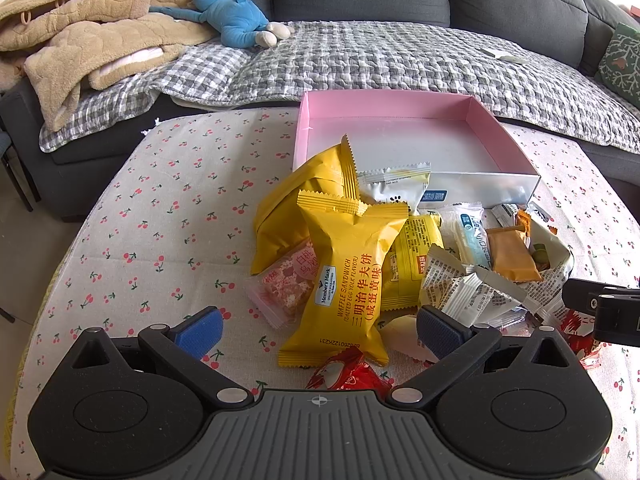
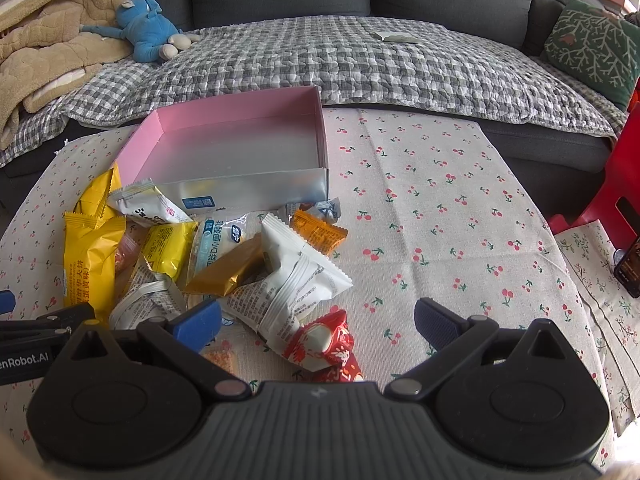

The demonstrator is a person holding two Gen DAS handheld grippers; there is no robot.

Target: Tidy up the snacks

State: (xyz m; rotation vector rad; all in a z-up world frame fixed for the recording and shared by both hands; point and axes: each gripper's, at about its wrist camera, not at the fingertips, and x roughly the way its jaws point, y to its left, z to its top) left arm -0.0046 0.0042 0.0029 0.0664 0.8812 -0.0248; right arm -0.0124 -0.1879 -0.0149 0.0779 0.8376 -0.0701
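Note:
A pile of wrapped snacks lies on the cherry-print tablecloth (image 1: pixel 168 216) in front of a pink box (image 1: pixel 472 120) with nothing inside. A yellow waffle sandwich pack (image 1: pixel 348 272) lies on top, just ahead of my left gripper (image 1: pixel 320 330), which is open and holds nothing. In the right wrist view the pink box (image 2: pixel 224 120) stands beyond the pile, and a white packet (image 2: pixel 296 280) and a red packet (image 2: pixel 324 344) lie between the fingers of my open right gripper (image 2: pixel 318 326). The right gripper's black body (image 1: pixel 600 304) shows at the right edge of the left wrist view.
A grey sofa with a checked quilt (image 1: pixel 400 56) runs behind the table, holding a blue plush toy (image 1: pixel 236 16) and a beige blanket (image 1: pixel 80 32). A green cushion (image 2: pixel 592 48) and a red stool (image 2: pixel 616 176) stand at the right. Bare tablecloth (image 2: pixel 440 220) lies right of the pile.

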